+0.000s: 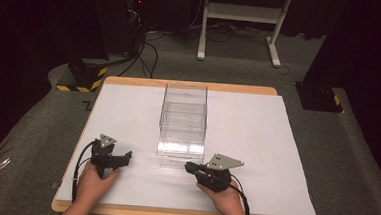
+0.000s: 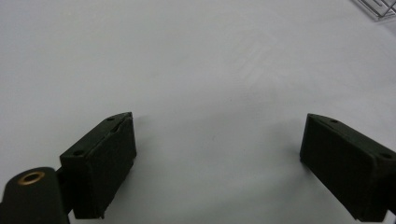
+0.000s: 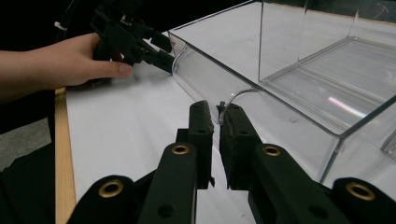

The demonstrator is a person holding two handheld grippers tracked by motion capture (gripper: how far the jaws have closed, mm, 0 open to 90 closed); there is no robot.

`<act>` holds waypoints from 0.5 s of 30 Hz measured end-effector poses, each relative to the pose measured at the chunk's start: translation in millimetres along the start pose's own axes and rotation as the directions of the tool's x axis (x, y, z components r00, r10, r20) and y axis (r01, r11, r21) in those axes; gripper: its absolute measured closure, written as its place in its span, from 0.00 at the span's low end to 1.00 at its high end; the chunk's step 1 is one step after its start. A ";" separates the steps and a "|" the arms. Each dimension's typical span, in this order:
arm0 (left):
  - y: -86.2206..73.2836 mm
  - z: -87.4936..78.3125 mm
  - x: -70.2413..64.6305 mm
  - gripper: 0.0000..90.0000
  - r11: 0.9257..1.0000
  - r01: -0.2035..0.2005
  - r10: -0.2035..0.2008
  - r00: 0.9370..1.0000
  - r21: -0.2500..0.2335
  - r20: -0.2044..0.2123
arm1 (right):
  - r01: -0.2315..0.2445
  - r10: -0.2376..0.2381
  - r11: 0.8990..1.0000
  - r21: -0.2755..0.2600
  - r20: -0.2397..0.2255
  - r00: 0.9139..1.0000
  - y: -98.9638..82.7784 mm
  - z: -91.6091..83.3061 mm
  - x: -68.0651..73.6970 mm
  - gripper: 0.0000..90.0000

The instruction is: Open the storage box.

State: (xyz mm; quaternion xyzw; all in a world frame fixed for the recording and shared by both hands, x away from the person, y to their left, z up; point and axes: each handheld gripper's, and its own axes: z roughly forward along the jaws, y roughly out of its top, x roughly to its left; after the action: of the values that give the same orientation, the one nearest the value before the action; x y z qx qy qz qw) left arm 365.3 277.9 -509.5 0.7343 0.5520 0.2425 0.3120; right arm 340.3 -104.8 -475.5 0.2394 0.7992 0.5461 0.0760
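both grippers rest on the white table (image 1: 256, 141) near a clear box (image 1: 182, 122). left gripper (image 2: 219, 144) fingers are spread wide apart. right gripper (image 3: 217, 135) fingers are nearly closed, grasping nothing.

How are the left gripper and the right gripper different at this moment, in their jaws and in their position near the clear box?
The left gripper has its jaws wide apart over bare white table; the right gripper has its jaws nearly closed, holding nothing. The left gripper sits off to the side of the clear box; the right gripper's tips point at the box's near edge. Both are black and hand-held.
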 end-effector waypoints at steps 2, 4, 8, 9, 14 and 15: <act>0.0 0.0 0.1 0.12 1.000 -0.002 0.002 1.000 -0.001 -0.001 | 0.001 -0.001 1.000 0.005 -0.004 1.000 -0.9 -2.5 1.7 0.93; 0.0 0.0 0.1 0.12 1.000 -0.003 0.003 1.000 -0.001 -0.001 | 0.003 -0.003 1.000 0.006 -0.008 1.000 -2.0 -4.8 3.5 0.93; 0.0 0.0 0.1 0.12 1.000 -0.002 0.002 1.000 0.000 0.000 | 0.004 -0.004 1.000 0.001 -0.015 1.000 -4.6 -8.4 5.6 0.93; 0.0 0.0 0.1 0.12 1.000 -0.002 0.002 1.000 0.000 -0.001 | 0.003 -0.003 1.000 -0.001 -0.019 1.000 -5.5 -9.3 6.1 0.93; 0.0 0.0 0.1 0.12 1.000 -0.003 0.003 1.000 -0.001 -0.001 | -0.002 0.002 1.000 -0.011 -0.028 1.000 -8.7 -12.2 7.7 0.93; 0.0 0.0 0.1 0.12 1.000 -0.002 0.002 1.000 0.000 0.000 | -0.003 0.002 1.000 -0.013 -0.029 1.000 -9.1 -12.6 8.0 0.93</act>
State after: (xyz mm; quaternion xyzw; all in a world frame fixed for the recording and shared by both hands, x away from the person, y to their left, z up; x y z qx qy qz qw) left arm 365.3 278.0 -509.4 0.7347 0.5513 0.2430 0.3117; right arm 325.8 -114.2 -477.7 0.2321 0.7964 0.5547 0.0654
